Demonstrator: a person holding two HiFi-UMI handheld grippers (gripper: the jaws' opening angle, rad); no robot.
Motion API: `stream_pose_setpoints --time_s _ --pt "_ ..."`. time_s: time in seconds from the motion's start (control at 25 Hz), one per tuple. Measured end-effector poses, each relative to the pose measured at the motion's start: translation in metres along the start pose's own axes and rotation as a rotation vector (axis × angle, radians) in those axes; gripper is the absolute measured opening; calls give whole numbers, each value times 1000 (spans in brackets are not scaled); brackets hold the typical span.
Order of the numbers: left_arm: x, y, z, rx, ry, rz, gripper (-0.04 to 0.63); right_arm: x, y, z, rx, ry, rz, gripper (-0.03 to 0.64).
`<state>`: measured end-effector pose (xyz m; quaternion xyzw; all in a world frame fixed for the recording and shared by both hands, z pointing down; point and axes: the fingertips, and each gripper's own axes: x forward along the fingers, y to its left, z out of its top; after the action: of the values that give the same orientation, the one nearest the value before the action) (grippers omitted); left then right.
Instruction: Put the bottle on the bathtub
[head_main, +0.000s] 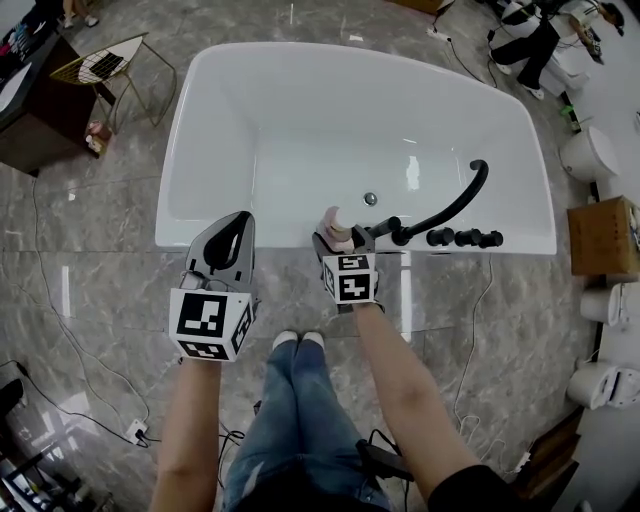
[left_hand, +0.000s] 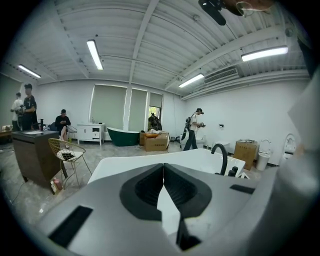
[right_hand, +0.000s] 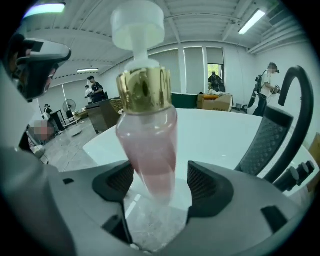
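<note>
**Letting go of the bottle on the tub's near rim**

The white bathtub (head_main: 300, 55) fills the space in front of me, with its black faucet (head_main: 455, 200) arching over the near rim on my right. I judge the task to be at its release step: the pink bottle (right_hand: 149, 145) with the gold collar stands at that near rim, just left of the faucet's base, and looks set down rather than carried.

My right gripper (right_hand: 160, 182) sits around the bottle's lower body with its fingers (right_hand: 202, 182) spread wide. There is a clear gap on the right side; the left pad lies close, and I cannot tell whether it touches. Next, I think, I must draw straight back along my own line, without brushing the bottle, which seems narrow-footed and easy to tip into the tub.

My right forearm reaches forward, the gripper angled down at the rim. My left gripper (left_hand: 163, 172) waits beside it, near level, fingers pressed together on nothing.
</note>
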<state>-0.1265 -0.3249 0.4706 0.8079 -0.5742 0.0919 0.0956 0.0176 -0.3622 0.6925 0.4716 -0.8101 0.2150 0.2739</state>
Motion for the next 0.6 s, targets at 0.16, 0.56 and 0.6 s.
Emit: stream_pose_setpoints --time_s 0.16,0.56,0.6 --pt "-8 -5 9 2 -3 7 12 -24 3 5 10 2 28 325" --pt "-29 -26 26 5 -13 20 12 -98 4 32 43 -55 66 325" --pt "-32 -27 28 8 -13 22 12 -106 4 34 39 -57 68 325"
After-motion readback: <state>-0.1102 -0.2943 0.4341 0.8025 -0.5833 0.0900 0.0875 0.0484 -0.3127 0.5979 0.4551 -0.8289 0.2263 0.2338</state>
